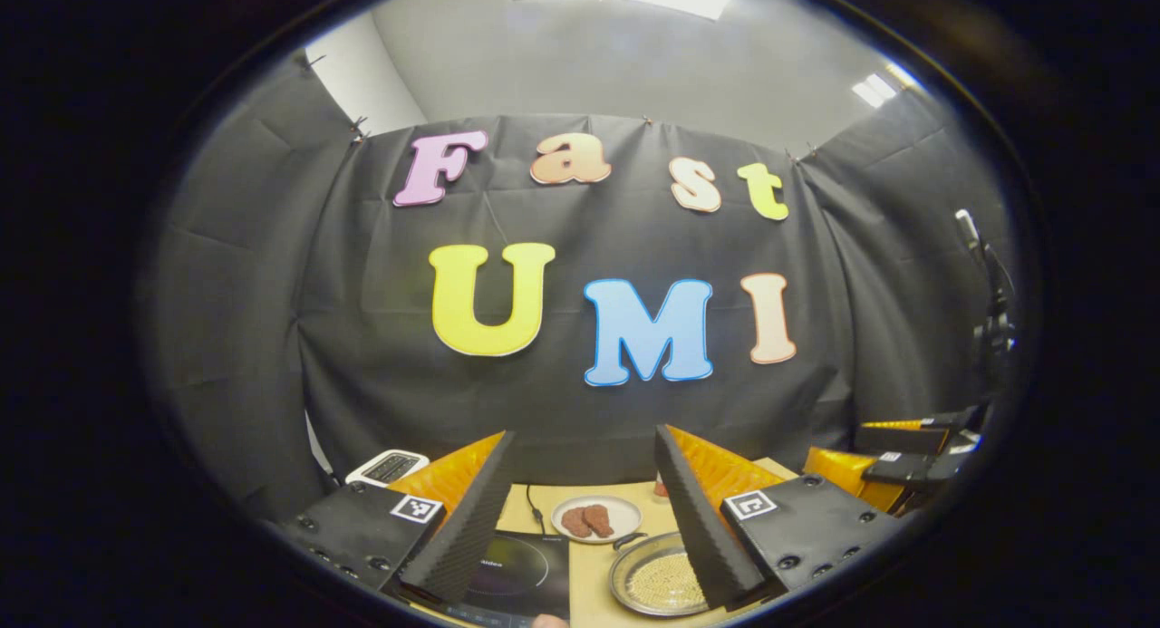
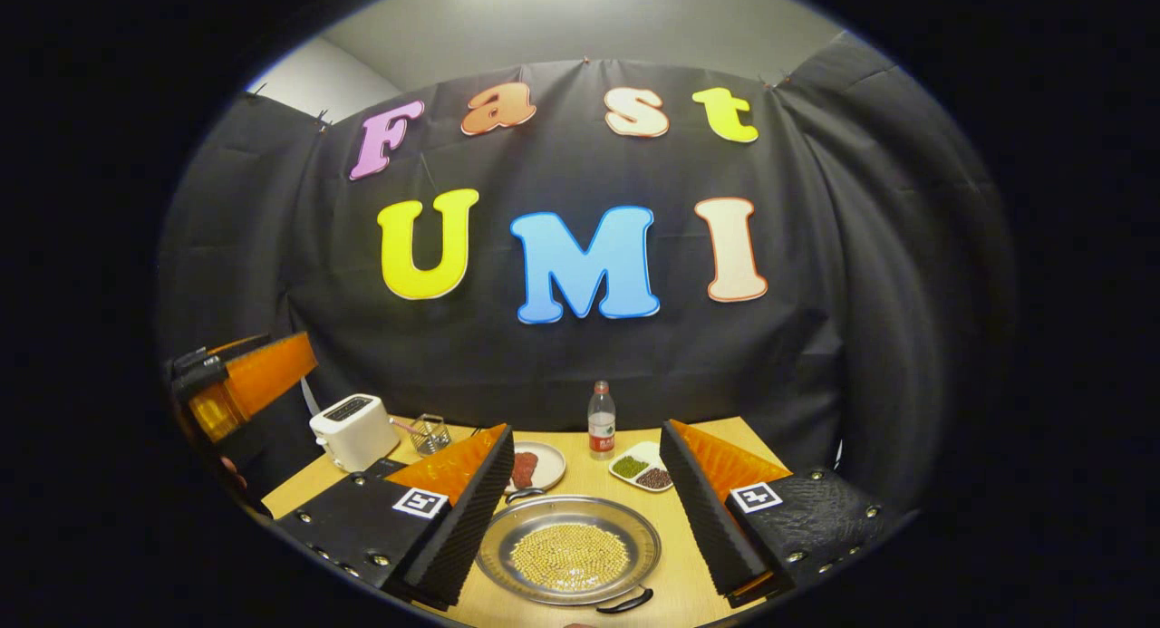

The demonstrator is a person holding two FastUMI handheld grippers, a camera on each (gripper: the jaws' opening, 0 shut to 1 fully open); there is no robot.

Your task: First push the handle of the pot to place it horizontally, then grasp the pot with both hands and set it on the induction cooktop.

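The pot [image 2: 568, 549] lies centred before the right gripper [image 2: 584, 510], handles [image 2: 625, 600] near-and-far; both grippers' jaws stand wide, empty.

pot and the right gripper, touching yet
Apart. In the right gripper view the pot sits on the table between the open fingers of the right gripper, with bare tabletop showing between its rim and the finger on the right.

Left gripper [image 1: 580, 519] and right gripper [image 2: 584, 510], jaws apart.
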